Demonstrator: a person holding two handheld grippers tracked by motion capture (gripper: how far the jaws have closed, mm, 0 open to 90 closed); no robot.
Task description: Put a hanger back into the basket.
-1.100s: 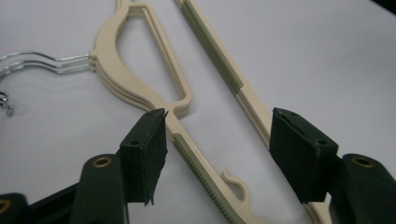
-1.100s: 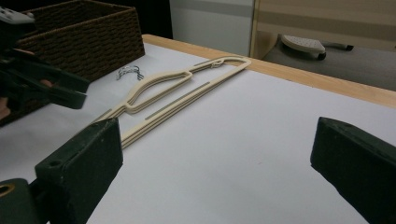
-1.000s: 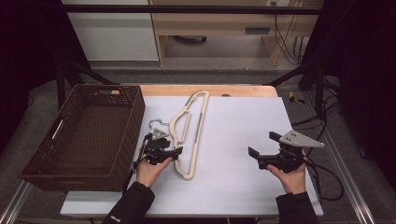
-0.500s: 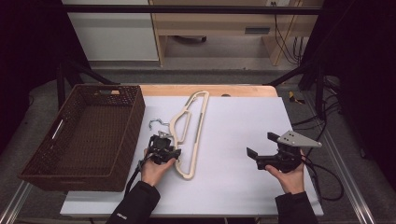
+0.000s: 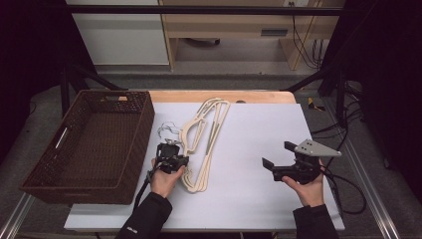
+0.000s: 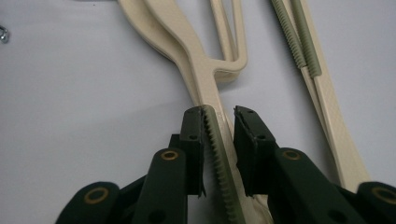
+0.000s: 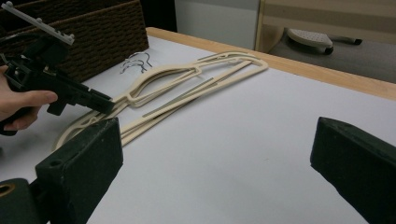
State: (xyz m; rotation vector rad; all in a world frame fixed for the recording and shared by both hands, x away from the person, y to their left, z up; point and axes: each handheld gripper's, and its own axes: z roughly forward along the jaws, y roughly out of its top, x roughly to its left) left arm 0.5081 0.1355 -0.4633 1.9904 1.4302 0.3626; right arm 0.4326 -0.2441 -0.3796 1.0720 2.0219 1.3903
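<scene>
A stack of cream plastic hangers (image 5: 204, 134) lies on the white table, their metal hooks (image 5: 166, 130) pointing toward the basket. My left gripper (image 5: 184, 160) sits at the hangers' near left arm. In the left gripper view its jaws (image 6: 218, 116) have just been closing and now pinch the top hanger's arm (image 6: 205, 93), with the ribbed green strip between the pads. From the right gripper view, the left gripper (image 7: 105, 106) grips the hangers (image 7: 187, 77) low on the table. My right gripper (image 5: 277, 155) hovers open at the right, with nothing between its jaws (image 7: 217, 135).
A dark brown wicker basket (image 5: 89, 99) stands at the table's left, close to the left hand; it also shows as the wicker basket (image 7: 93, 28) far off. The wooden table edge (image 5: 224, 95) runs along the back. A cable (image 5: 348, 189) trails from the right gripper.
The left gripper has edged onto the hanger arm and its jaws have narrowed around it. The right hand has stayed where it was.
</scene>
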